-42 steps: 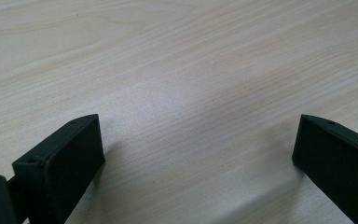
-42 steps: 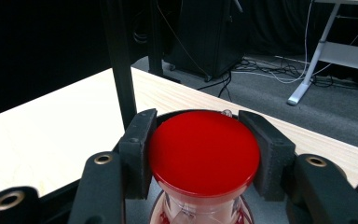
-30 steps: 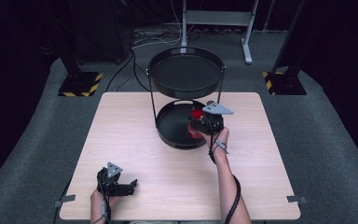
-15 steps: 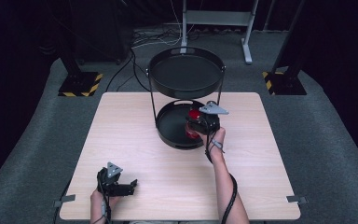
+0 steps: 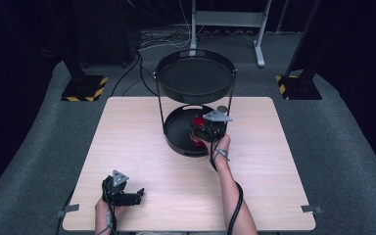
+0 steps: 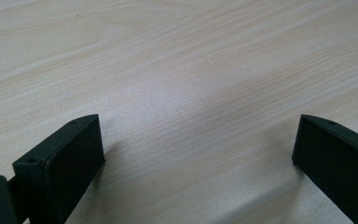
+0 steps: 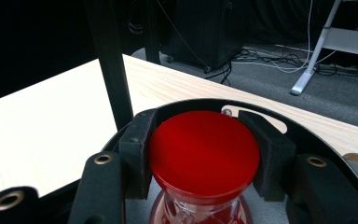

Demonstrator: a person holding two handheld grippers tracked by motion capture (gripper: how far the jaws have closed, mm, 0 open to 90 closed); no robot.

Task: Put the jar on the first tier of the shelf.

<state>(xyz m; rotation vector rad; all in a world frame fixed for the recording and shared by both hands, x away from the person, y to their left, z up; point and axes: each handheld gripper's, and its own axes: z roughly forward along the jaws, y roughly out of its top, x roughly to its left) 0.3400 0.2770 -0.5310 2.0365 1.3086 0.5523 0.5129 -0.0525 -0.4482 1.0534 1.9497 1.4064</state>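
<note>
Gripping, high view: the right gripper (image 5: pixel 201 131) holds a red-capped hourglass (image 5: pixel 198 132) over the lower tray (image 5: pixel 176 133) of a two-tier stand (image 5: pixel 195 77) on the table (image 5: pixel 274 161).
Idle hand, high view: the left gripper (image 5: pixel 127 195) rests near the table's front edge, well apart from the stand.
Left gripper view: jaws spread wide, nothing between them — bare wood below.
Right gripper view: jaws closed on the hourglass cap (image 7: pixel 204 151); a stand post (image 7: pixel 112 60) rises just beside the left jaw.
Risk: the glass body could crack if squeezed or knocked against the post — or the cap could slip.
Hidden: the hourglass base is cut off; whether it touches the tray cannot be told.
</note>
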